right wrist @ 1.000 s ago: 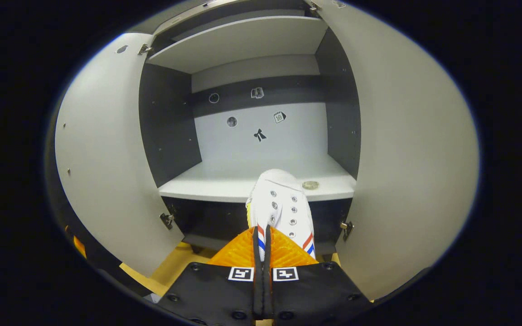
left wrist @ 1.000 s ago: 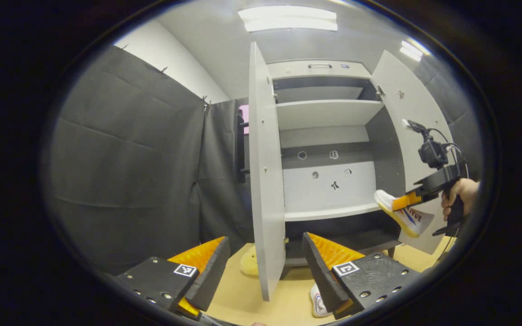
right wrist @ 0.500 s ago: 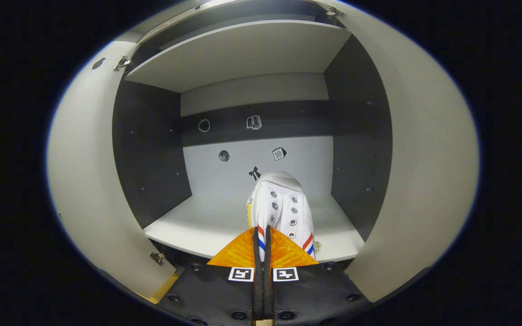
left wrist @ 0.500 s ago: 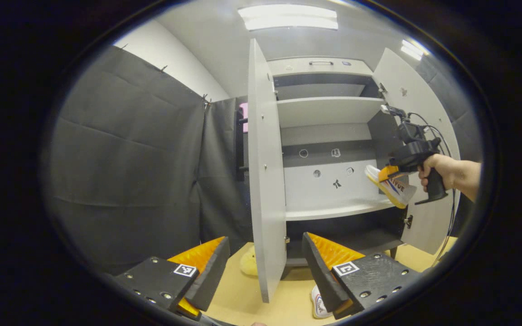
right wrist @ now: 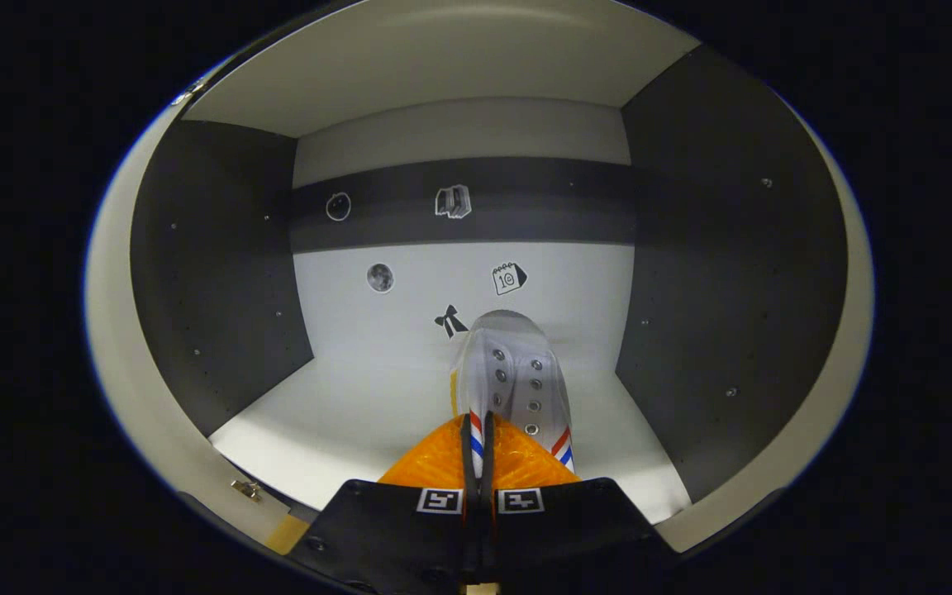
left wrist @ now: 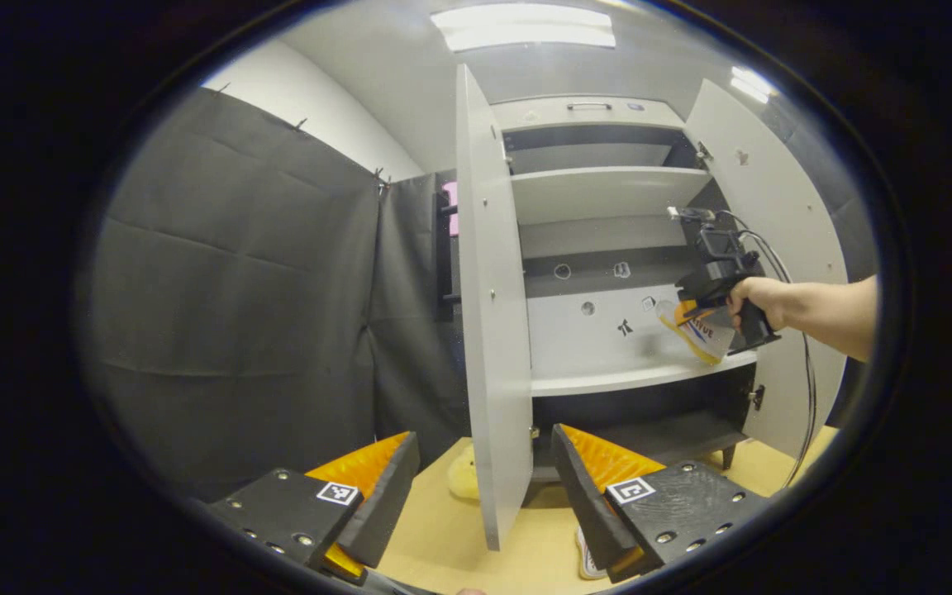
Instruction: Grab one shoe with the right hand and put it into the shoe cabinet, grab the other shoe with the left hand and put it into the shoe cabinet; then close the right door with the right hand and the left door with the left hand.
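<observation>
My right gripper (right wrist: 478, 430) is shut on a white shoe (right wrist: 513, 372) with red and blue stripes, held toe-forward above the cabinet's middle shelf (right wrist: 344, 405). In the left gripper view that right gripper (left wrist: 691, 312), held by a hand, has the shoe (left wrist: 697, 332) inside the open cabinet, just over the shelf (left wrist: 608, 380). My left gripper (left wrist: 484, 479) stands open low over the floor, nothing between its fingers. The other white shoe (left wrist: 587, 560) lies on the floor, partly hidden behind my right finger. Both doors, left (left wrist: 488, 330) and right (left wrist: 782, 248), stand open.
The left door's edge rises right between my left gripper's fingers. A pale yellow object (left wrist: 464, 479) lies on the wooden floor (left wrist: 443, 537) by the cabinet's foot. An upper shelf (left wrist: 600, 190) sits above. Black cloth (left wrist: 236, 306) walls the left side.
The right gripper has carried the shoe up and forward into the cabinet, over the middle shelf. The left gripper has barely moved.
</observation>
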Demonstrator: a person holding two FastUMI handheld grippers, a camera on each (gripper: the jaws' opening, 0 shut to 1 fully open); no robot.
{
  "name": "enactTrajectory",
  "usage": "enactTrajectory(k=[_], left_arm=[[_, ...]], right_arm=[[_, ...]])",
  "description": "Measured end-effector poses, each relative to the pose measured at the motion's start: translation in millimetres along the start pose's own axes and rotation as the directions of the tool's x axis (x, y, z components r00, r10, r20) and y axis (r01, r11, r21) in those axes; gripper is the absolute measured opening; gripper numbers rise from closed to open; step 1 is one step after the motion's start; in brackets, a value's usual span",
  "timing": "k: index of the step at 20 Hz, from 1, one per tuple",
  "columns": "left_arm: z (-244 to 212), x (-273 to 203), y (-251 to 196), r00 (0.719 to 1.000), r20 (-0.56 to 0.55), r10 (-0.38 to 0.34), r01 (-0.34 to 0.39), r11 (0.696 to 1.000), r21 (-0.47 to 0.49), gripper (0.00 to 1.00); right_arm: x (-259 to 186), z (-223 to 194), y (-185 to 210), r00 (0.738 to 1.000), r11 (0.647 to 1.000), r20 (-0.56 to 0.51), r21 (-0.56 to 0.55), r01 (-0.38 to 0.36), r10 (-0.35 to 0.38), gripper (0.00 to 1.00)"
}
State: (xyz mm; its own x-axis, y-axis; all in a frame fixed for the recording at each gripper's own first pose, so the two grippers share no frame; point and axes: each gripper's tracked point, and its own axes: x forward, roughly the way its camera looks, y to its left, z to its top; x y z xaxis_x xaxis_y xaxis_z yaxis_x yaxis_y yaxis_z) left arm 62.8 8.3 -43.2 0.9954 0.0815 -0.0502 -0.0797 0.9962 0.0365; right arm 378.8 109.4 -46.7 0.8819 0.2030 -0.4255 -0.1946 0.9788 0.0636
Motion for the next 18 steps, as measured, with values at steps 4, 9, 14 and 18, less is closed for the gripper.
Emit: enactTrajectory(k=[4,9,14,18], left_arm=[[-2.4,-1.7,0.3,1.000,-0.014,0.000,0.000,1.000,-0.005,0.99],[-5.0,-2.7,-5.0,0.999,-0.030,-0.010,0.010,1.000,0.000,0.86],[-6.5,-7.7,-13.4,0.999,-0.038,-0.029,0.028,1.000,-0.013,0.93],[-6.0,-7.1,-26.8,0.996,-0.047,-0.072,0.071,0.997,-0.016,0.96]], right_arm=[[21.3,-11.2,-0.4,0.999,1.000,-0.042,0.002,0.025,-0.025,0.01],[28.9,-19.7,1.6,0.997,0.999,-0.073,0.032,0.029,-0.026,0.07],[-6.4,-1.0,18.3,0.999,1.000,0.041,-0.027,0.007,-0.006,0.62],[-52.0,12.4,23.6,0.988,0.998,0.154,-0.058,-0.011,0.020,1.00]])
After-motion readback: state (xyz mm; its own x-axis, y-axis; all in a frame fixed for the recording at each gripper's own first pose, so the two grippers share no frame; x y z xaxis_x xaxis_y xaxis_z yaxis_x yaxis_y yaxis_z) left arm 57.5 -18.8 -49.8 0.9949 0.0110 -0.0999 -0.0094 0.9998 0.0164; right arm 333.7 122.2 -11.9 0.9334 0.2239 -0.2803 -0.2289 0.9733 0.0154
